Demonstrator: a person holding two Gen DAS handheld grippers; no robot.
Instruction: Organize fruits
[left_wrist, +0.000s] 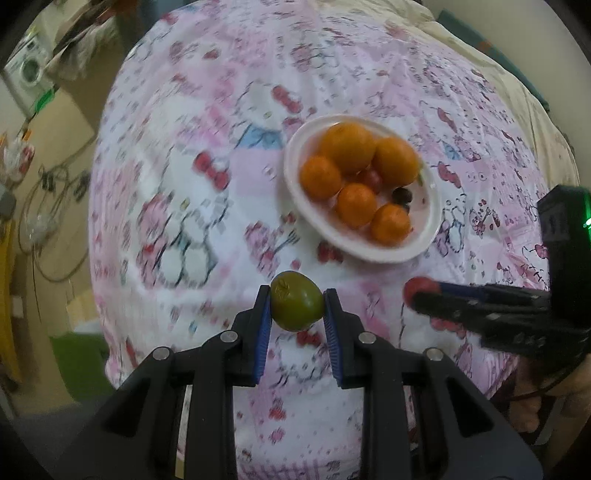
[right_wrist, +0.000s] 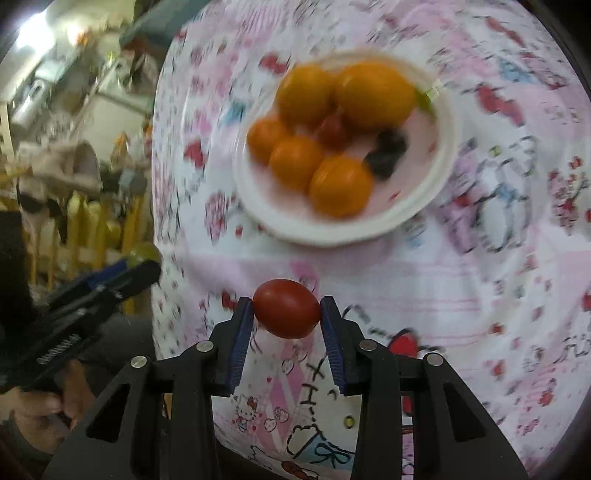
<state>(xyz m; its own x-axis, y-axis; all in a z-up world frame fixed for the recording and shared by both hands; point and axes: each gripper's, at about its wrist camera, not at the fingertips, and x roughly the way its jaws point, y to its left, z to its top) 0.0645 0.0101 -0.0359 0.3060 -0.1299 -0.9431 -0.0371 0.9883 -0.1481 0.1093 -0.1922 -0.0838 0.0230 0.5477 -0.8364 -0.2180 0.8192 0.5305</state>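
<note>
Left gripper (left_wrist: 297, 306): clenched on a small green oval fruit (left_wrist: 296, 305), held above the pink cartoon-print cloth (left_wrist: 192, 155).
Right gripper (right_wrist: 286, 309): pads pressed on a red oval tomato (right_wrist: 286, 308), off the cloth.
White round plate (left_wrist: 432, 236): five orange citrus fruits (left_wrist: 347, 147), one small red tomato, dark berries.
Plate position: beyond both grippers.

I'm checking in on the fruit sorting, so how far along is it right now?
Done: five oranges, a small red tomato and dark berries already sit on the white plate. In hand: the left gripper holds a green fruit and the right gripper holds a red tomato, both short of the plate. Left: setting those two down. No other loose fruit shows on the patterned cloth.
</note>
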